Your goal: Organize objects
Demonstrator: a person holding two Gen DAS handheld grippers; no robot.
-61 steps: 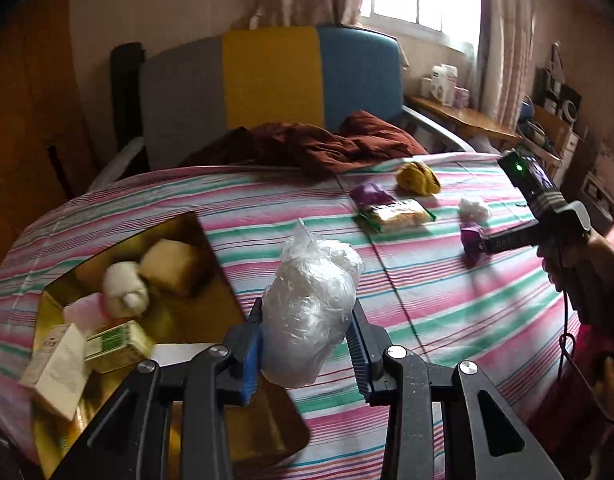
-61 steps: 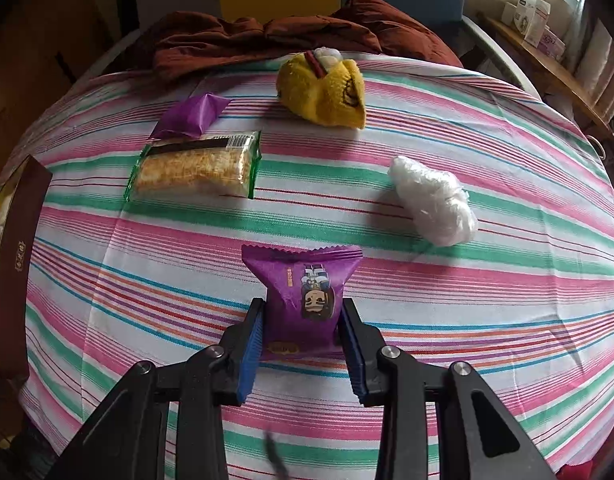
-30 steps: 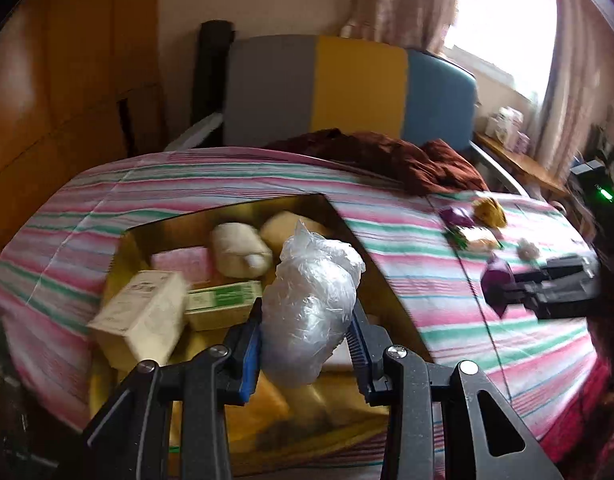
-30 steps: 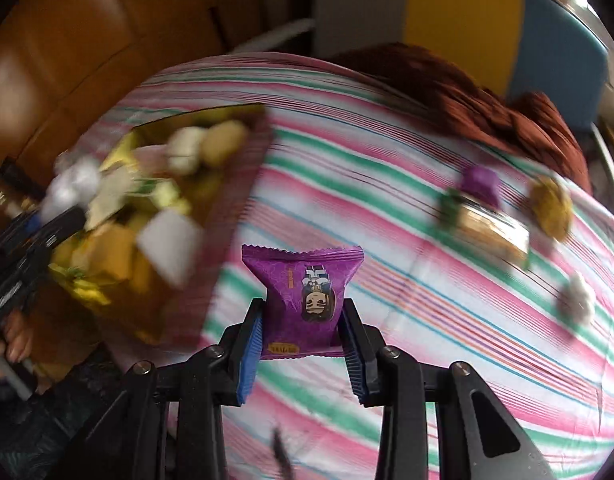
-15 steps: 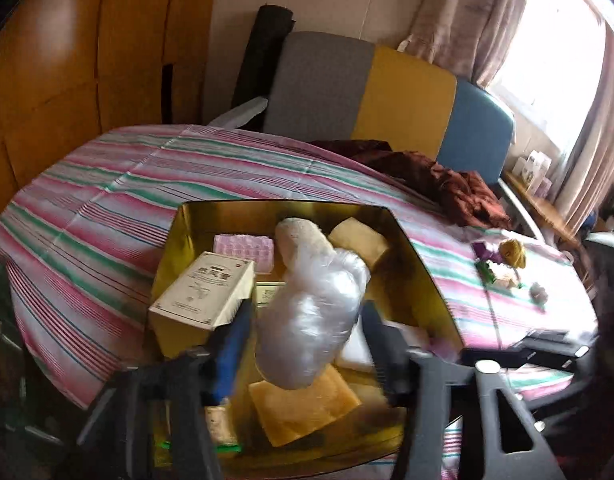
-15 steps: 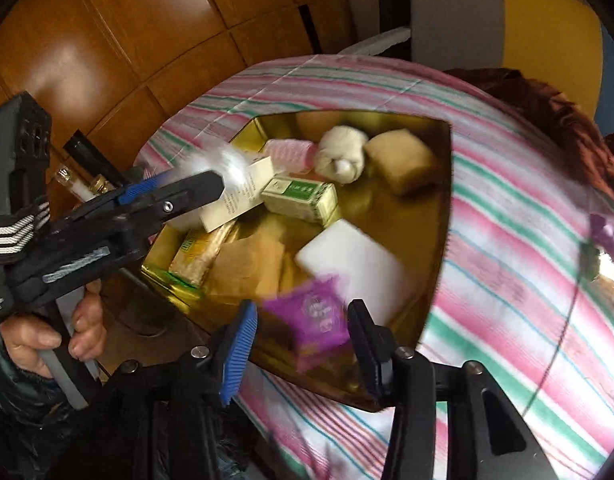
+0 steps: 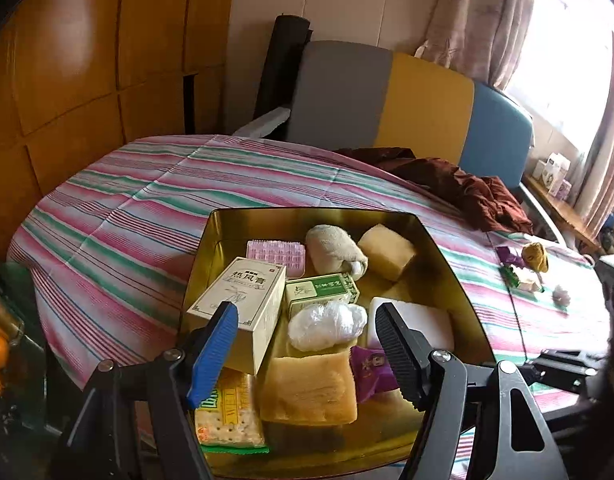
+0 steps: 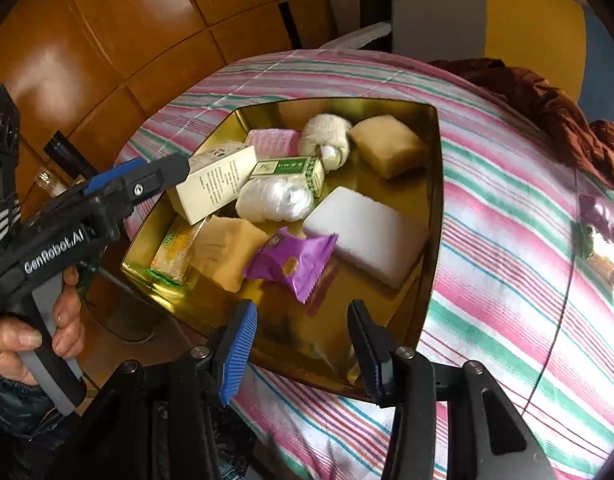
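**Both grippers empty above the gold tin**

The left gripper hovered over the gold tin with its fingers spread wide, nothing between them; the white plastic-wrapped bundle lay in the tin just beyond, at 12 o'clock from the tips, touching the green box behind it; the cream carton leaned at 10 o'clock, its near corner behind the blue pad.

The right gripper was wide open too, gripping nothing, poised over the tin's near rim; the purple snack packet rested inside at 12 o'clock, lying against the tan sponge on one side and the white block on the other.

Deeper in the tin sat a pink packet, a rolled cloth and a yellow sponge; a cracker pack lay at the near edge.

The tin stood on the striped bench; far off at 2 o'clock in the left view a few small items lay on the cloth, too small to name.
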